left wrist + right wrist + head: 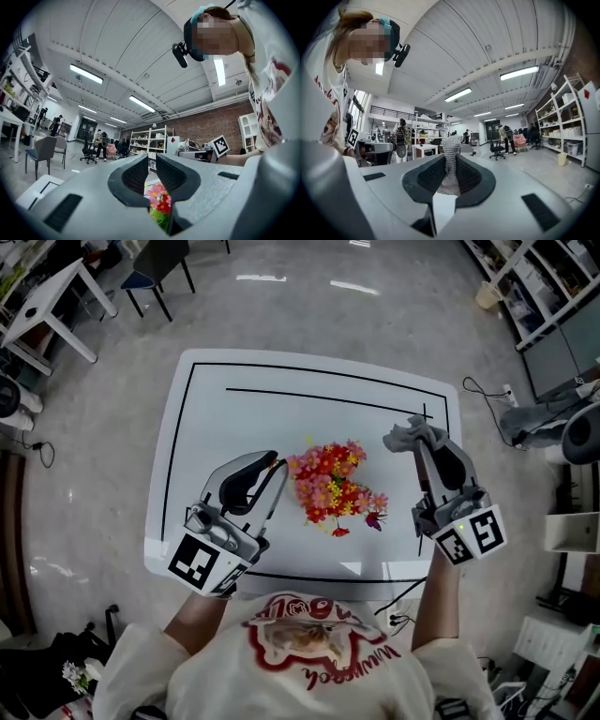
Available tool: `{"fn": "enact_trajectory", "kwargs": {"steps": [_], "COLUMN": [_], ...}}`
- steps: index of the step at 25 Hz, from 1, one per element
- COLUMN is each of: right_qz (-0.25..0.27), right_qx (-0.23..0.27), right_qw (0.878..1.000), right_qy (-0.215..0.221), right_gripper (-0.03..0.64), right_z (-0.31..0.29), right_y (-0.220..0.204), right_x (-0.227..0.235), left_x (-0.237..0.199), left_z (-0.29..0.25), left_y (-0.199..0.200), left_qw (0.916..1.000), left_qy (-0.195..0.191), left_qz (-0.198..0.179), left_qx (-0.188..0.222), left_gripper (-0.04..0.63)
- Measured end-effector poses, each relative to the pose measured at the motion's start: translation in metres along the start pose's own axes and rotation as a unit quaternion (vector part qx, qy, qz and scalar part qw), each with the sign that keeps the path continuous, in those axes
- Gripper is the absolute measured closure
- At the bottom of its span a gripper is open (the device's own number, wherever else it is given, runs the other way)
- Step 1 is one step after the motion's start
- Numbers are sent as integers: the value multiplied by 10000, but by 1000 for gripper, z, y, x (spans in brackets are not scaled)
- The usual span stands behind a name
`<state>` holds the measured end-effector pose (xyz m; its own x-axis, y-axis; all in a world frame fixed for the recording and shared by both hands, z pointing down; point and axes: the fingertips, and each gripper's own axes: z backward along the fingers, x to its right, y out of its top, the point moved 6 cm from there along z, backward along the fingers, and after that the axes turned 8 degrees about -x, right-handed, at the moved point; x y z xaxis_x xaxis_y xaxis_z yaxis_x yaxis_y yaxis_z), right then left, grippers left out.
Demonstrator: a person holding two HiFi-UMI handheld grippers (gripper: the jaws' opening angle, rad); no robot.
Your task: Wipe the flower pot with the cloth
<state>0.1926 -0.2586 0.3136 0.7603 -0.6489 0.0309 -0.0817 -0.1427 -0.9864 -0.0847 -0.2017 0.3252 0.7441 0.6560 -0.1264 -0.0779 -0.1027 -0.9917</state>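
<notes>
The flower pot [330, 486] is standing mid-table [216, 409], with red, pink and yellow blooms hiding the pot itself. The 2 jaws of the right gripper [424, 439] are pinching the grey knitted cloth [408, 434] just right of the blooms. The left gripper [275, 463] is keeping its jaws pressed together at the blooms' left edge.
</notes>
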Motion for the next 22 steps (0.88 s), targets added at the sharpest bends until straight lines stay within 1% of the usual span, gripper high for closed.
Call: {"fn": "enact_trajectory", "kwargs": {"steps": [3, 5, 9, 12, 17, 22], "right_qz": [143, 253, 422, 578, 372, 308], "right_qx": [-324, -540, -979, -1244, -1421, -1573], "right_qw": [9979, 9938, 9790, 9671, 9485, 9325], "right_qy": [546, 938, 1740, 2141, 2807, 3235], "right_gripper": [566, 566, 566, 566, 568, 566], "right_z": [-23, -42, -74, -92, -118, -130], "right_y": [-12, -24, -54, -73, -101, -120], "right_x": [9, 13, 13, 6, -4, -13], "left_x": [0, -2, -7, -6, -3, 2], "left_z": [6, 11, 24, 32, 38, 40], "left_y": [-3, -5, -10, -15, -20, -19], "left_qw": [9998, 9993, 9968, 9945, 9914, 9899], "left_qy": [206, 372, 787, 1022, 1267, 1381], "left_qz": [22, 42, 113, 141, 221, 195], "left_qx": [-41, -75, -97, -157, -229, -241], "left_gripper": [538, 538, 538, 538, 538, 538]}}
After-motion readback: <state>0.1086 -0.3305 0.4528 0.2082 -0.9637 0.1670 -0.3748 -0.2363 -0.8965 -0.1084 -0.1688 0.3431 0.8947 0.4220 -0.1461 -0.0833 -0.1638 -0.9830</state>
